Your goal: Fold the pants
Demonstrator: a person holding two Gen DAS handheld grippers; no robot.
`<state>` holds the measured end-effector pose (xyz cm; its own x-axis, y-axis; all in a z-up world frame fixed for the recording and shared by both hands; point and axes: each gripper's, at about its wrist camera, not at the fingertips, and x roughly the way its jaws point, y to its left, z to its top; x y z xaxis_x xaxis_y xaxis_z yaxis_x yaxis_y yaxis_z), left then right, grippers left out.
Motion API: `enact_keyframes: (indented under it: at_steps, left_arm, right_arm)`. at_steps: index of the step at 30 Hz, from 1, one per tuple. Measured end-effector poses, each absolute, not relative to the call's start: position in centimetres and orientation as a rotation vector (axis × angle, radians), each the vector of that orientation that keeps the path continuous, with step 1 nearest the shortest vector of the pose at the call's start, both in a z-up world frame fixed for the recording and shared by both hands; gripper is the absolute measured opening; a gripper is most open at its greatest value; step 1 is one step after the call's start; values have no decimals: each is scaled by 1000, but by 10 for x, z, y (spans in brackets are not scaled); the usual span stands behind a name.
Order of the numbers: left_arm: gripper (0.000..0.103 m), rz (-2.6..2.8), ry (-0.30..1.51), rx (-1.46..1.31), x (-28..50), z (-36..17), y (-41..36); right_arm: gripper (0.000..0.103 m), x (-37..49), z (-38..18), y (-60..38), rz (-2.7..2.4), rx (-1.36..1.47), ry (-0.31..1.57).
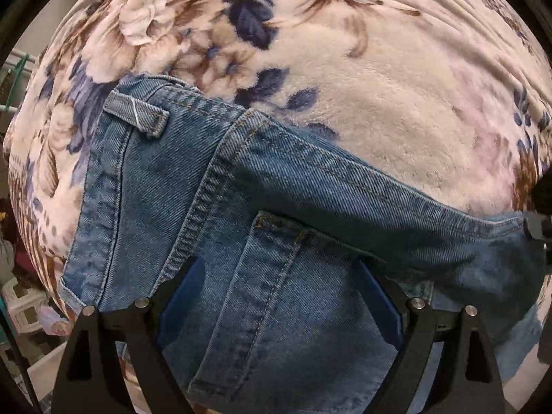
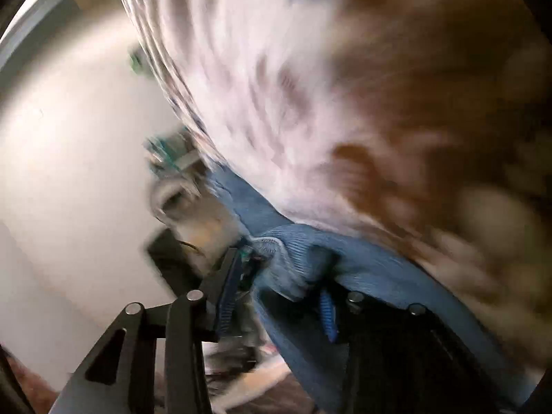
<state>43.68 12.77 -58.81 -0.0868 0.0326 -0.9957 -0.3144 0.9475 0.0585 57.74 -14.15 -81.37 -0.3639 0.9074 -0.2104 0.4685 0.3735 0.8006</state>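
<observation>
Blue denim pants (image 1: 276, 214) lie on a floral fleece blanket (image 1: 396, 86), waistband and a belt loop toward the upper left. My left gripper (image 1: 279, 296) has its jaws wide apart, and the denim is draped between and over its blue pads (image 1: 183, 296). In the blurred right wrist view, my right gripper (image 2: 276, 289) has a bunched fold of the pants (image 2: 293, 258) between its blue pads (image 2: 227, 296). The other gripper shows at the right edge of the left wrist view (image 1: 538, 227), at the denim's edge.
The blanket (image 2: 276, 86) covers a bed that fills most of both views. White plastic crates (image 1: 20, 307) and a green hanger (image 1: 17, 69) sit beyond the bed's left edge. A pale wall and blurred clutter (image 2: 172, 172) lie left in the right wrist view.
</observation>
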Motion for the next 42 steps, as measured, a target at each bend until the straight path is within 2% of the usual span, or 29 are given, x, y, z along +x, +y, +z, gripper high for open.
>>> enact_keyframes:
  at_steps: [3, 8, 10, 11, 15, 18, 19, 20, 21, 23, 24, 25, 26, 27, 32, 37, 38, 41, 42]
  left_arm:
    - [90, 295, 1639, -197, 433, -589, 130]
    - [90, 289, 1649, -180, 438, -596, 127]
    - [90, 279, 1650, -182, 440, -599, 126]
    - [90, 272, 1649, -179, 440, -599, 126]
    - [90, 276, 1664, -169, 442, -598, 126]
    - [90, 275, 1650, -239, 443, -579, 129]
    - [90, 269, 1635, -258, 445, -571, 127]
    - [90, 252, 1615, -278, 449, -562, 123]
    - [90, 239, 1598, -287, 454, -555, 119]
    - [90, 210, 1570, -279, 466, -549, 108]
    - [90, 203, 1569, -266, 471, -551, 104]
    - [90, 198, 1569, -249, 479, -556, 99]
    - [90, 199, 1567, -230, 487, -563, 96]
    - [90, 206, 1572, -209, 492, -571, 94]
    - [90, 215, 1586, -172, 509, -603, 95]
    - [90, 220, 1578, -160, 508, -599, 89]
    - [90, 220, 1577, -166, 506, -596, 87]
    - [90, 214, 1570, -205, 503, -579, 95]
    - [90, 210, 1555, -214, 501, -570, 96]
  right_arm:
    - [41, 573, -814, -156, 810, 1164, 1954]
    - [46, 575, -823, -100, 859, 902, 2118]
    - [27, 586, -819, -107, 810, 901, 2144]
    - [21, 592, -812, -122, 786, 914, 2134]
    - [15, 611, -774, -195, 699, 965, 1977]
    - [16, 627, -745, -240, 634, 947, 1871]
    - [17, 628, -740, -241, 659, 914, 1882]
    - [25, 628, -737, -238, 702, 892, 1905]
    - [45, 627, -734, -232, 743, 879, 1925]
    - [64, 621, -731, -210, 807, 803, 1962]
    - [63, 617, -731, -203, 826, 755, 1980]
    - [58, 610, -733, -195, 841, 737, 1997]
    - [25, 606, -732, -192, 853, 704, 2007]
    - [6, 603, -731, -191, 848, 646, 2009]
    - [4, 582, -729, -172, 721, 643, 1935]
    - [7, 585, -725, -173, 734, 618, 1929]
    - [11, 585, -723, -168, 743, 589, 1934]
    - [38, 587, -699, -159, 730, 359, 1891]
    - [41, 585, -687, -161, 716, 277, 1873]
